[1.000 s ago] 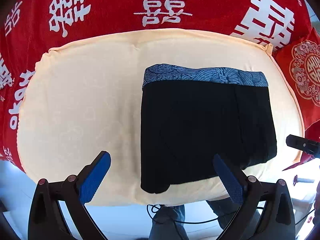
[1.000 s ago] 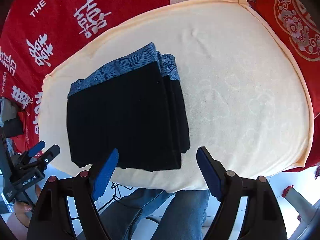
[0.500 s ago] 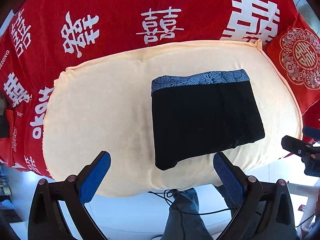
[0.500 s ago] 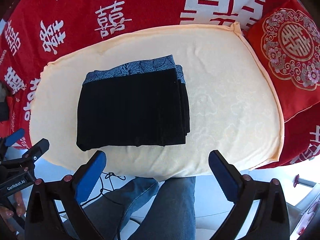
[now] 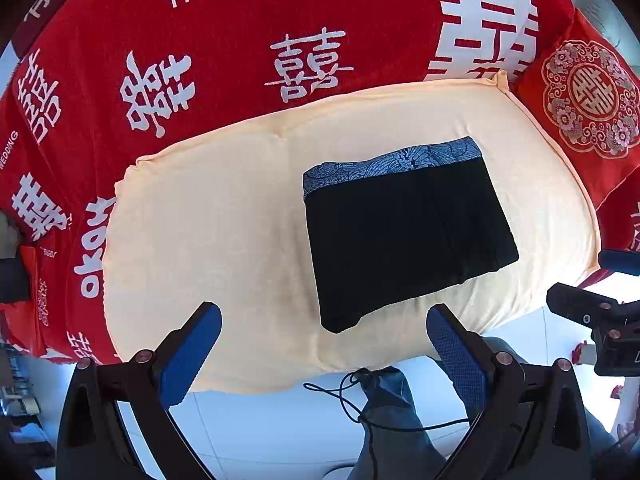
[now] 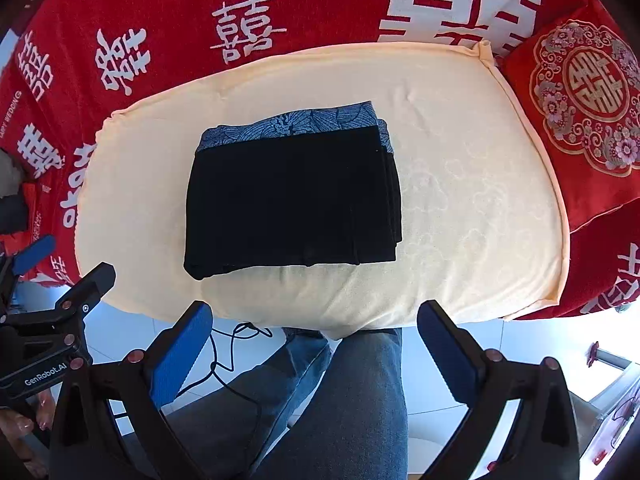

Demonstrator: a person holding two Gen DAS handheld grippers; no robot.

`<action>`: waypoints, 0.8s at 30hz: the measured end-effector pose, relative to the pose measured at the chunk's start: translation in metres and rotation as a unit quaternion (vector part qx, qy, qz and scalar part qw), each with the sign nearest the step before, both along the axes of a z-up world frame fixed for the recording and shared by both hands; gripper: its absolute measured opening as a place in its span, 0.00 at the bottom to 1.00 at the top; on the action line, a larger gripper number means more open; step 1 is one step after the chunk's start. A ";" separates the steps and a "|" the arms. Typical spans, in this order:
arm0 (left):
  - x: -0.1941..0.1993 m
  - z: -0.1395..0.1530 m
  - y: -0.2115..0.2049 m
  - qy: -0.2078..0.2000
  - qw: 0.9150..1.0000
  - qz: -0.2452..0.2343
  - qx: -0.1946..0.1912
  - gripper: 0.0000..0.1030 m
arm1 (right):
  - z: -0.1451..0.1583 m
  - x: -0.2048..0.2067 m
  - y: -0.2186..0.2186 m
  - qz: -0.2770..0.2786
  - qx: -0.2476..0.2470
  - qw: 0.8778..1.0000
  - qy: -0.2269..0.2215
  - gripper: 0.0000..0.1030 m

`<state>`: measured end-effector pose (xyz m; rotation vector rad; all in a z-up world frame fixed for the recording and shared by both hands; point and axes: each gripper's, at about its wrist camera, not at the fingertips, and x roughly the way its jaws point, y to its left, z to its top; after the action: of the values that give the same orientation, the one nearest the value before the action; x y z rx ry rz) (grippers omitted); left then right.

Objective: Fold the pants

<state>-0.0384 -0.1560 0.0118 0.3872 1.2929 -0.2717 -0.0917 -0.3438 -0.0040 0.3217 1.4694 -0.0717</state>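
Right gripper (image 6: 314, 350) has just been opening and hangs released, nothing between its jaws; left gripper (image 5: 324, 350) is likewise spread and empty. Folded black pants (image 6: 292, 196) lie at twelve o'clock on the cream cushion (image 6: 472, 184), red bedspread (image 6: 200, 20) beyond.

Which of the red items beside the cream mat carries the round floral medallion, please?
The red cushion at the mat's right corner; the red blanket bears only white characters.
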 end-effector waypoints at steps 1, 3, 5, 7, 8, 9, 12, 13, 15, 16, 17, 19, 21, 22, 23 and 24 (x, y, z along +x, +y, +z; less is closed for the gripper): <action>0.001 0.000 0.000 0.002 1.000 0.000 -0.002 1.00 | 0.001 0.002 -0.002 0.000 -0.002 1.000 0.000 0.99; 0.001 0.001 -0.003 0.005 1.000 -0.002 -0.002 1.00 | 0.004 0.004 -0.003 -0.002 -0.004 1.000 -0.002 0.99; 0.001 0.001 -0.006 0.006 1.000 -0.006 -0.001 1.00 | 0.007 0.005 -0.004 -0.003 -0.007 1.000 -0.004 0.99; 0.001 0.001 -0.009 0.008 1.000 -0.009 -0.002 1.00 | 0.009 0.005 -0.004 -0.005 -0.008 1.000 -0.004 0.99; 0.001 0.001 -0.010 0.009 1.000 -0.011 -0.003 1.00 | 0.009 0.005 -0.005 -0.006 -0.008 1.000 -0.003 0.99; 0.000 0.001 -0.011 0.010 1.000 -0.012 -0.004 1.00 | 0.009 0.005 -0.005 -0.007 -0.008 1.000 -0.002 0.99; -0.002 0.000 -0.014 0.012 1.000 -0.015 -0.005 1.00 | 0.007 0.002 -0.005 -0.006 -0.011 1.000 0.002 0.99; -0.002 -0.001 -0.015 0.012 1.000 -0.017 -0.005 1.00 | 0.007 0.002 -0.005 -0.006 -0.012 1.000 0.003 0.99; -0.003 -0.002 -0.016 0.013 1.000 -0.014 -0.006 1.00 | 0.006 0.001 -0.006 -0.006 -0.015 1.000 0.006 0.99; -0.003 -0.002 -0.016 0.013 1.000 -0.013 -0.007 1.00 | 0.007 0.001 -0.007 -0.010 -0.016 1.000 0.006 0.99; -0.004 -0.001 -0.016 0.013 1.000 -0.013 -0.009 1.00 | 0.008 0.001 -0.008 -0.011 -0.017 1.000 0.004 0.99; -0.004 0.000 -0.016 0.009 1.000 -0.011 -0.009 1.00 | 0.012 0.002 -0.010 -0.012 -0.019 1.000 -0.001 0.99; -0.004 0.001 -0.016 0.006 1.000 -0.008 -0.010 1.00 | 0.014 0.001 -0.011 -0.013 -0.021 1.000 -0.005 0.99; -0.004 0.002 -0.016 0.005 1.000 -0.004 -0.010 1.00 | 0.014 0.000 -0.010 -0.014 -0.021 1.000 -0.006 0.99; -0.005 0.003 -0.016 0.004 1.000 0.000 -0.011 1.00 | 0.014 -0.001 -0.010 -0.014 -0.023 1.000 -0.007 0.99; -0.005 0.003 -0.016 0.003 1.000 0.003 -0.011 1.00 | 0.014 -0.001 -0.010 -0.014 -0.024 1.000 -0.008 0.99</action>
<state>-0.0435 -0.1719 0.0148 0.3630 1.2959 -0.2818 -0.0932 -0.3541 0.0101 0.3024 1.4457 -0.1270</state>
